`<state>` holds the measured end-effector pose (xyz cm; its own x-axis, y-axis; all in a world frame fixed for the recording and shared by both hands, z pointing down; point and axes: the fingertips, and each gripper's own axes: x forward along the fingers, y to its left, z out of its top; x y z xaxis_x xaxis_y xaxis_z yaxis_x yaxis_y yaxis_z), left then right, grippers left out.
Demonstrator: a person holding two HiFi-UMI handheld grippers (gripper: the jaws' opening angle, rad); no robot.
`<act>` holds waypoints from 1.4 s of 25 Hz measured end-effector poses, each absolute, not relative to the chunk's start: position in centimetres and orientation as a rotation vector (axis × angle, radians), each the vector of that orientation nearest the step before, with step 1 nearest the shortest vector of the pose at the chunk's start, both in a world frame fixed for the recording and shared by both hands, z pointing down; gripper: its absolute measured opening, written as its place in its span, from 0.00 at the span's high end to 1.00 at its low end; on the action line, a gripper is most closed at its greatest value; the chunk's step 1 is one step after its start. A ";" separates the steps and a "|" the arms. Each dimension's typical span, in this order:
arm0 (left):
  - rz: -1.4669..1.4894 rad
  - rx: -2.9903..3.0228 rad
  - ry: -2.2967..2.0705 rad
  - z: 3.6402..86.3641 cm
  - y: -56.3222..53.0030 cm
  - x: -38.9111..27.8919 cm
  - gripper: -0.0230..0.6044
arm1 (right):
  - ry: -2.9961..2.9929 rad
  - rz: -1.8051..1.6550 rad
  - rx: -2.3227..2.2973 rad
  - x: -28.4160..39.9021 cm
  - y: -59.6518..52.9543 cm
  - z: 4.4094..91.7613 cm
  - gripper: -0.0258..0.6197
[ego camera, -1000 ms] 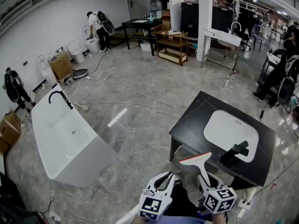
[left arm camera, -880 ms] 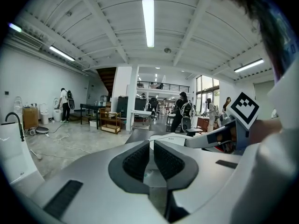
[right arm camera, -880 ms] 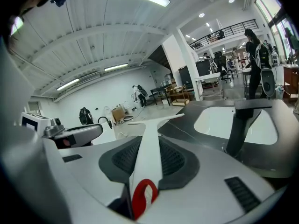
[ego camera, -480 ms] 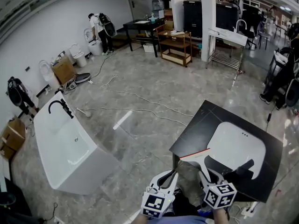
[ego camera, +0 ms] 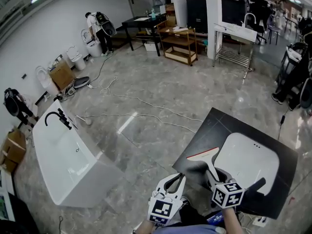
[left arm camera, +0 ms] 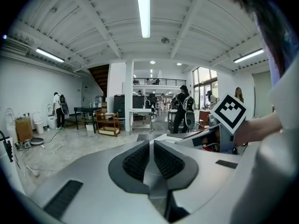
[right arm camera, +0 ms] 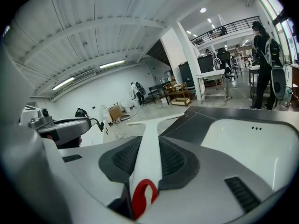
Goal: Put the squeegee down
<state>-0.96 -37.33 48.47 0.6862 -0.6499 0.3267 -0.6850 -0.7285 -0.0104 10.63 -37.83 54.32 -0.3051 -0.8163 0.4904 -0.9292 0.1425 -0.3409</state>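
The squeegee (ego camera: 204,155) is white with a red-edged blade. It points away from me over the near left part of the black table (ego camera: 215,125), beside the white sink basin (ego camera: 251,155). My right gripper (ego camera: 214,173) is shut on its handle. In the right gripper view the white handle (right arm camera: 149,141) runs between the ribbed pads (right arm camera: 174,158), with a red hang loop at its near end. My left gripper (ego camera: 181,178) hovers to the left of the right one, near the table's corner. Its jaws are shut with nothing between them (left arm camera: 152,158).
A black faucet (ego camera: 255,186) stands at the basin's near right. A white bathtub (ego camera: 63,160) sits on the floor to the left. Cables (ego camera: 146,106) trail over the grey floor. Shelves (ego camera: 180,45), tables and people are at the far end.
Both grippers have moved forward toward the black table. The squeegee blade, earlier short of the table's edge, now hangs over the tabletop beside the basin.
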 end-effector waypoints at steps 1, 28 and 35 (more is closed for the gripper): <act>0.475 2.778 -1.100 48.6 -37.7 -0.6 0.90 | -2.221 0.894 1.722 10.9 -38.6 54.7 0.78; 0.556 2.645 -1.135 52.0 -42.0 -0.7 0.90 | -1.989 1.001 1.583 12.7 -46.8 68.7 0.79; 0.599 2.608 -1.144 52.9 -40.7 -1.8 0.90 | -1.985 0.955 1.617 12.7 -46.1 69.3 0.63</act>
